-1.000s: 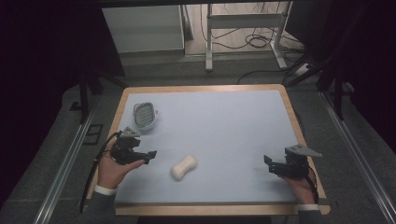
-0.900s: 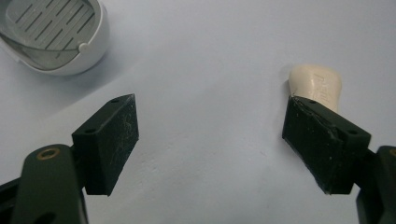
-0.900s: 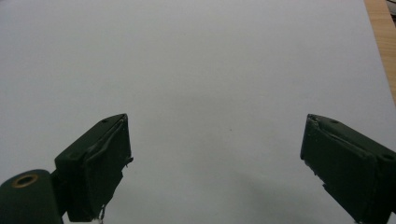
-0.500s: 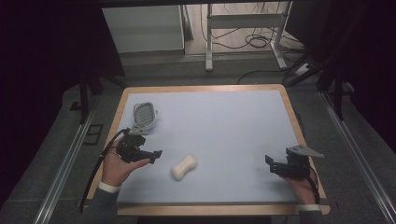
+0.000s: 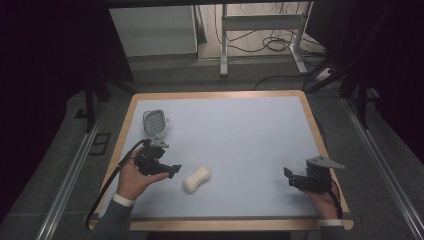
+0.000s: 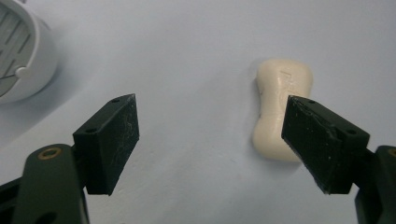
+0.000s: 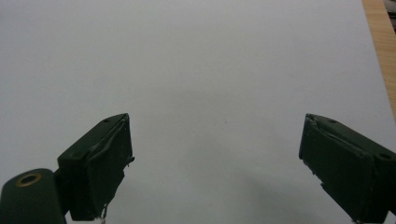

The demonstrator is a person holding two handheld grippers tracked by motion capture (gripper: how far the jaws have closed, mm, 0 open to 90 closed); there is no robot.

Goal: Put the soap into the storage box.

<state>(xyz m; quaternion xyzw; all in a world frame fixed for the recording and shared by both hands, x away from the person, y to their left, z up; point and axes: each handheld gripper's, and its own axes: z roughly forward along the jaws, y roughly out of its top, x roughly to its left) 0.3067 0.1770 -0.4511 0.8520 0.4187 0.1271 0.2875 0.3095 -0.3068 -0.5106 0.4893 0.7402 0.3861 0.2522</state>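
Moved: left hand-held gripper [image 5: 172, 170], now nearer soap bar [image 5: 197, 179], jaws wide, empty. Soap on worktop [image 5: 240, 130], just beside; grasp likely next. Right hand-held gripper [image 5: 289, 178]: wide, empty, well apart.

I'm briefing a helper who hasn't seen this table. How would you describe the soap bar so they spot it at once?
Start from the pale blue table top with its wooden rim and look to the near left part. There, just ahead of the open left gripper, lies the soap bar. It is cream, waisted like a peanut and lies flat, unlike the round white slatted dish farther back.
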